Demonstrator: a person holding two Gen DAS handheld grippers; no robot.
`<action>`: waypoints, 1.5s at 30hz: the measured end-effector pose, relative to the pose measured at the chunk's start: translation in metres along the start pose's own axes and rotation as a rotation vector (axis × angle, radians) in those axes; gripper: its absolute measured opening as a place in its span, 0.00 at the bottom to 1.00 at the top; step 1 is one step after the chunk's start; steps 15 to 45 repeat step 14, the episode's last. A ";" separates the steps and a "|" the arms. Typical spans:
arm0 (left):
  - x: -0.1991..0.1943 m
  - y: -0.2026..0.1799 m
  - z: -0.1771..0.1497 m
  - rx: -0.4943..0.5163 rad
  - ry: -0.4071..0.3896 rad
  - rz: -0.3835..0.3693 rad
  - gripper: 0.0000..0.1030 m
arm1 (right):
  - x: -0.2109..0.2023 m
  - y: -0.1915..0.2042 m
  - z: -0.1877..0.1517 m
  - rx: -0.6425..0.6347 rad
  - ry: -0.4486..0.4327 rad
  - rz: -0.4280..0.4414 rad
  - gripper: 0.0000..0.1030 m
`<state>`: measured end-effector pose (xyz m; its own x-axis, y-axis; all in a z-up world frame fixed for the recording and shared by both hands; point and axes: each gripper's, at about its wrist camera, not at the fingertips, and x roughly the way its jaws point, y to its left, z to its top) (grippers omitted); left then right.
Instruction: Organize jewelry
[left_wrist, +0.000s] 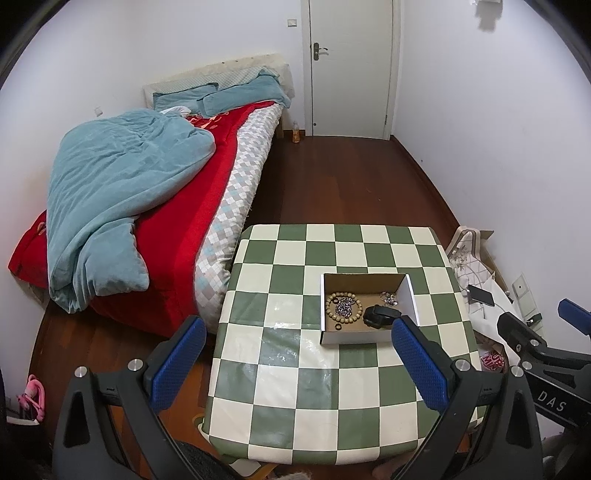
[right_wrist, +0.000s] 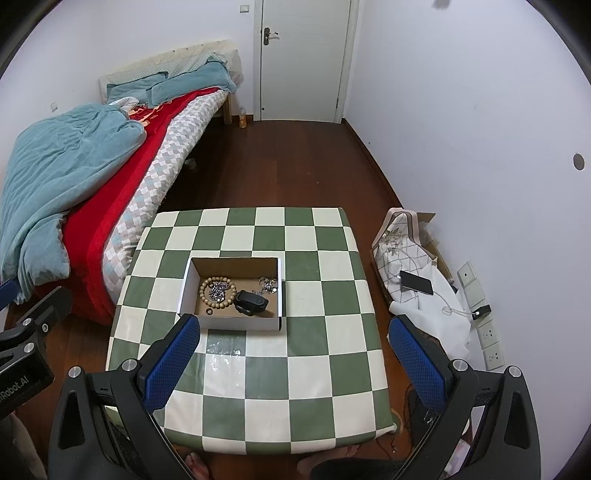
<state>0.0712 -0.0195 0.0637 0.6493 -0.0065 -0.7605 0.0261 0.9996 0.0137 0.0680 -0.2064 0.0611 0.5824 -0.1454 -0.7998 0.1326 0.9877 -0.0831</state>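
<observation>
The left gripper (left_wrist: 299, 363) hung above the near part of the desk (left_wrist: 280, 391) with its blue fingers (left_wrist: 421, 363) spread wide and nothing between them; the right gripper (right_wrist: 295, 363) hung likewise, fingers (right_wrist: 171, 363) wide apart and empty, its left one over the near-left of the desk and its right one out past the desk's right edge. Just beyond the fingers sat the box (right_wrist: 236, 322), a shallow open cardboard tray with white walls, resting flat on the checked cloth a little left of the desk's middle in the right view. All the jewelry that could be seen lay inside it: a bead bracelet (right_wrist: 218, 290) at the left with a small heap of silvery chain (left_wrist: 344, 306) inside its ring, a black band (right_wrist: 251, 303) near the middle, another silvery tangle (right_wrist: 267, 285) toward the far-right corner, and a small dark ring (right_wrist: 208, 312) by the near wall. Nothing lay loose on the cloth around the box, so the gathering looked done; whether any sorting within the box was left could not be told, since it had no compartments. Beyond the desk stood a bed (left_wrist: 147, 192) at the left and a closed door (left_wrist: 351, 66) in the far wall.
</observation>
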 end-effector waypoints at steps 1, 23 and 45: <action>0.000 0.000 0.000 -0.001 0.000 0.002 1.00 | 0.000 0.000 0.000 0.000 0.000 0.001 1.00; -0.002 0.004 -0.002 -0.005 -0.001 -0.004 1.00 | -0.001 0.000 0.000 0.001 0.000 0.003 1.00; -0.002 0.004 -0.002 -0.005 -0.001 -0.004 1.00 | -0.001 0.000 0.000 0.001 0.000 0.003 1.00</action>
